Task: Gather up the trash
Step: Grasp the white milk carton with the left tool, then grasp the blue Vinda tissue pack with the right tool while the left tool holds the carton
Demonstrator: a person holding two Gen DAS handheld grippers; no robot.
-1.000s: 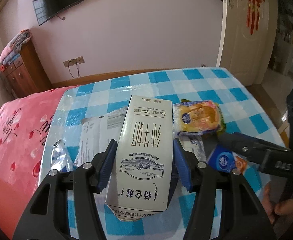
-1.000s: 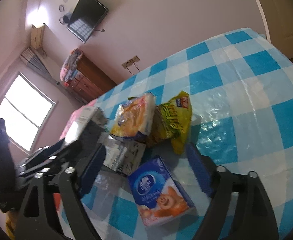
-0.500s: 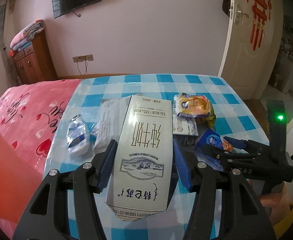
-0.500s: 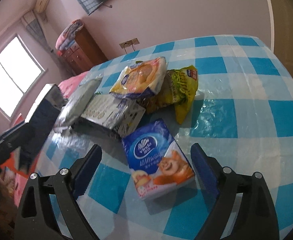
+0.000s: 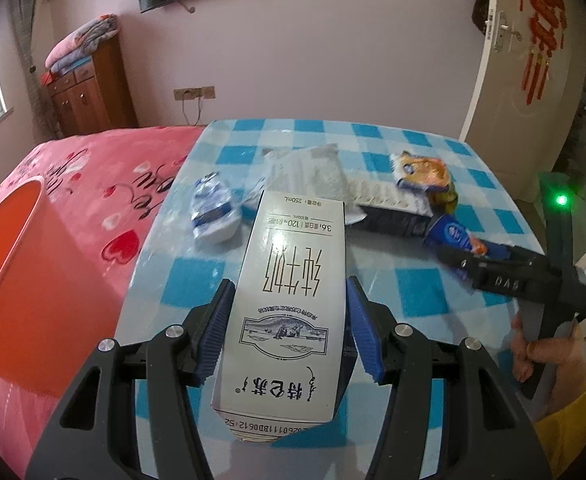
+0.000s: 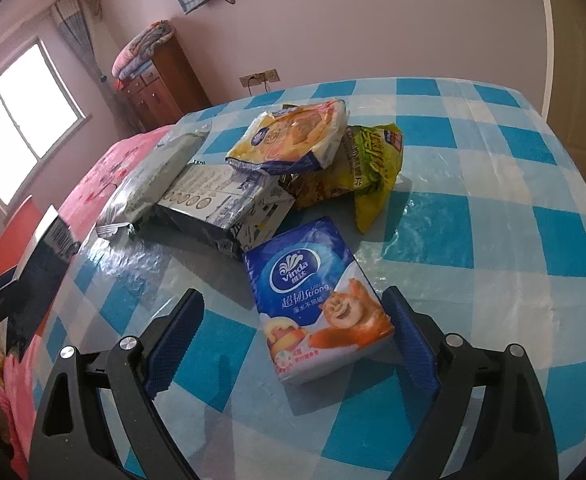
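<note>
Over the blue-checked table (image 6: 493,184), the left gripper (image 5: 285,332) clamps a white milk carton (image 5: 293,304) between its blue pads, held above the near edge. Beside it the right gripper (image 6: 293,340) hangs wide open around a blue tissue pack (image 6: 317,300) lying on the cloth, pads apart from it, with snack wrappers (image 6: 293,140) piled just beyond

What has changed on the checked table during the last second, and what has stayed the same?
The left gripper carried the white milk carton sideways, toward the orange bin. The right gripper rolled level over the blue tissue pack. Unchanged: the carton is clamped, the right jaws open, the other wrappers in place.
</note>
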